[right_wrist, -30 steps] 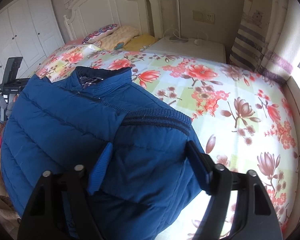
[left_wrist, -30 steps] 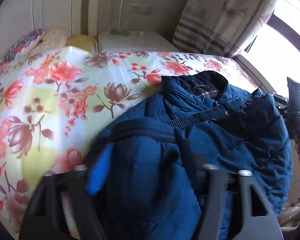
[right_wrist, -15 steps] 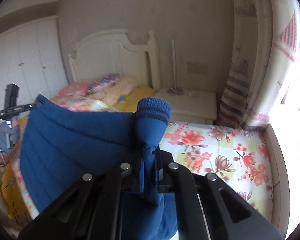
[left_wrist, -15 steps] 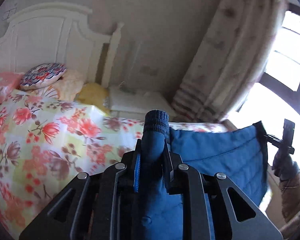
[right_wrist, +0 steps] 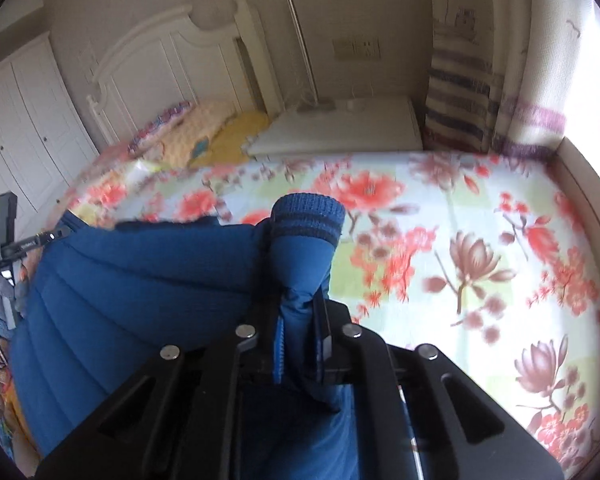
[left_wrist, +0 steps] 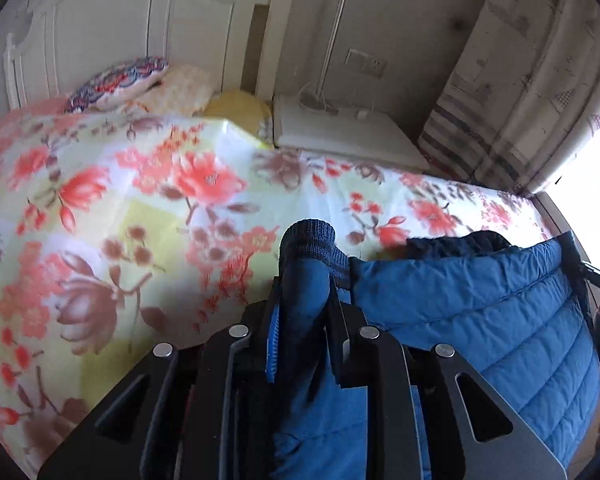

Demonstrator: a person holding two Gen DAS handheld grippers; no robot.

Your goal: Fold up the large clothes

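The blue quilted jacket (left_wrist: 480, 312) hangs stretched between my two grippers above the foot of the bed, one ribbed sleeve cuff (left_wrist: 310, 242) poking up past the fingers of my left gripper (left_wrist: 302, 344) and the other cuff (right_wrist: 308, 216) rising out of my right gripper (right_wrist: 300, 350). Both pairs of fingers are pinched tight on the bunched sleeve fabric just below the cuffs. A second ago the jacket lay spread flat on the floral bedspread (left_wrist: 148, 208) with both grippers wide apart over it; since then they have clamped and lifted it, and compared with half a second ago the view has tipped back down toward the bed. Its lower part may be brushing the bed edge, but blur keeps me from being sure. Beyond lie pillows (left_wrist: 116, 82), the white headboard (right_wrist: 152, 60), a nightstand (right_wrist: 340, 128) and striped curtains (left_wrist: 500, 92).
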